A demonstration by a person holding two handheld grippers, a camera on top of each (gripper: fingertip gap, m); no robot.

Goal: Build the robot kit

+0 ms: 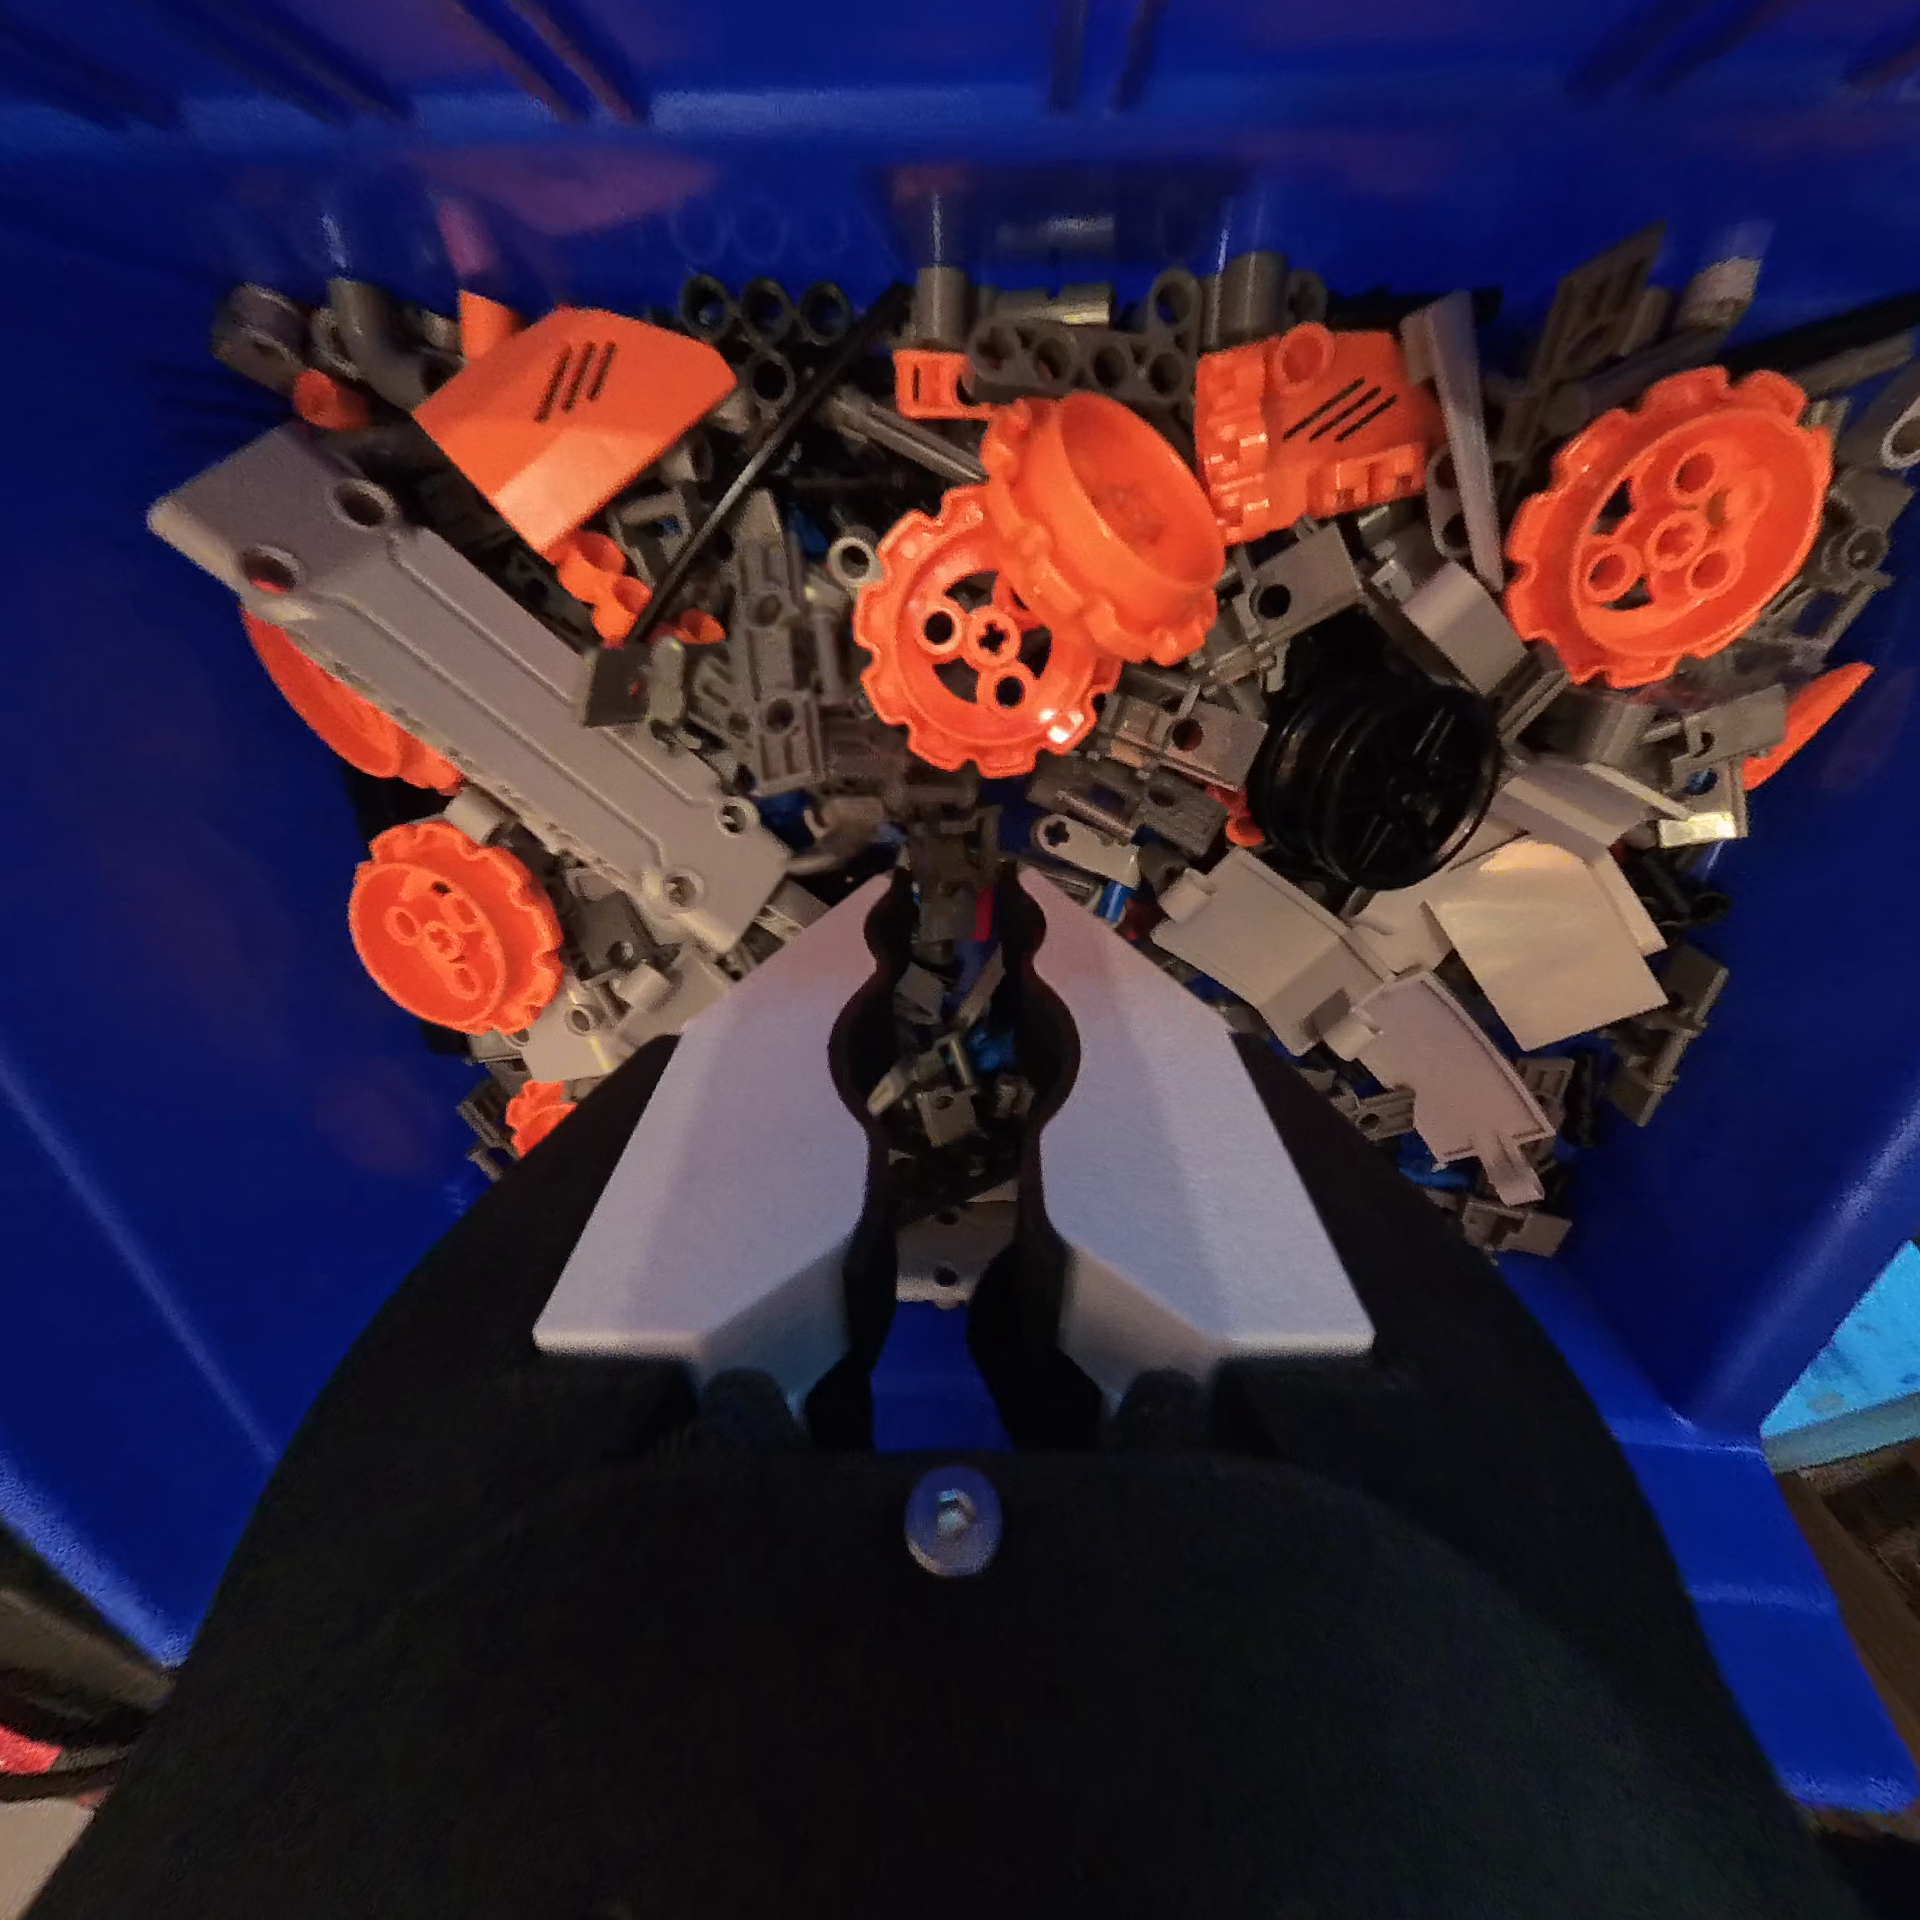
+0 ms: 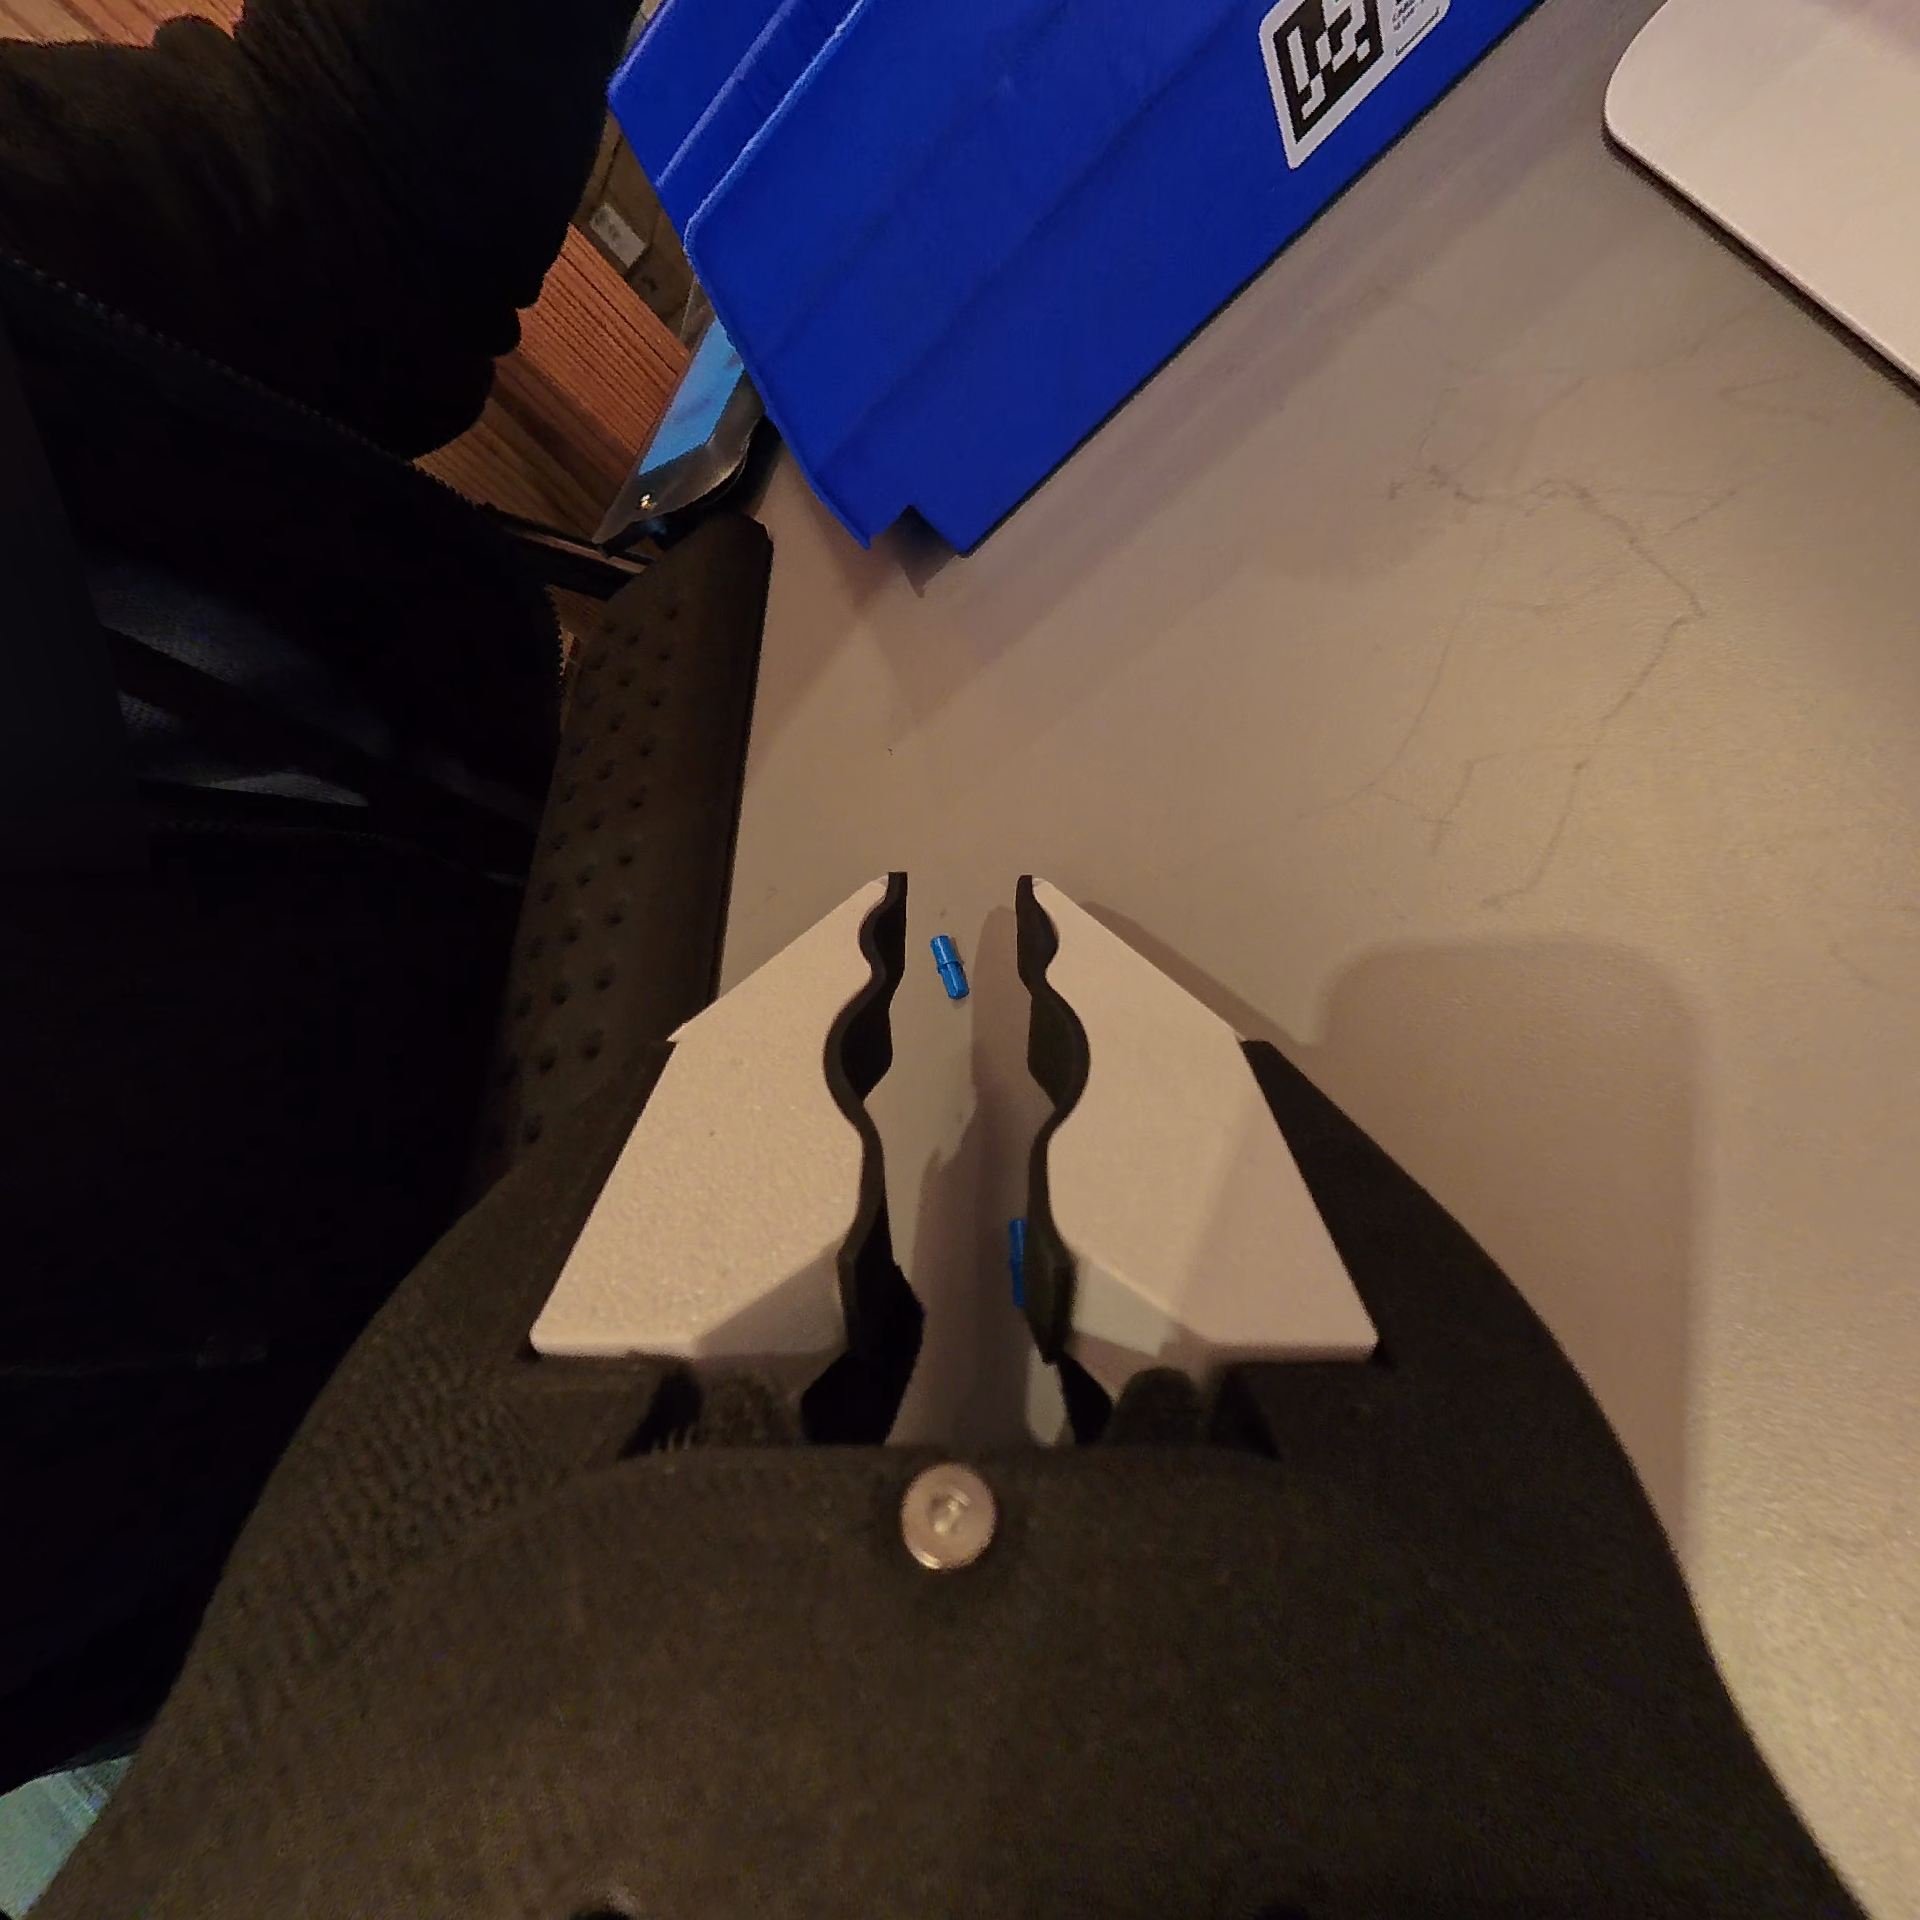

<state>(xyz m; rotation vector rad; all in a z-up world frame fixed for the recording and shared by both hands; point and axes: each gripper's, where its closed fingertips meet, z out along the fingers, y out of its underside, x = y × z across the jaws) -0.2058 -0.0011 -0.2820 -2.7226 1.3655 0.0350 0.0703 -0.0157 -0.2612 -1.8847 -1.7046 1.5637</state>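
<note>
A: Left gripper (image 1: 954,883)?
B: Down inside the blue bin (image 1: 156,935), tips in the pile of construction-toy parts (image 1: 1039,727). Fingers (image 1: 769,1091) slightly apart, dark grey pieces between the tips; can't tell if anything is clamped. Toothed orange wheel (image 1: 977,644) just beyond the tips, long grey panel (image 1: 468,665) left of that wheel, black wheel (image 1: 1371,774) to its right.
A: Right gripper (image 2: 961,883)?
B: Over the tabletop (image 2: 1403,727), fingers apart, holding nothing. Small blue pin (image 2: 948,967) lies on the tabletop between the tips. Second blue pin (image 2: 1017,1259) sits further back against the right-side finger. Bin is well beyond the first pin, with a black-and-white sticker (image 2: 1340,62) on its wall.
</note>
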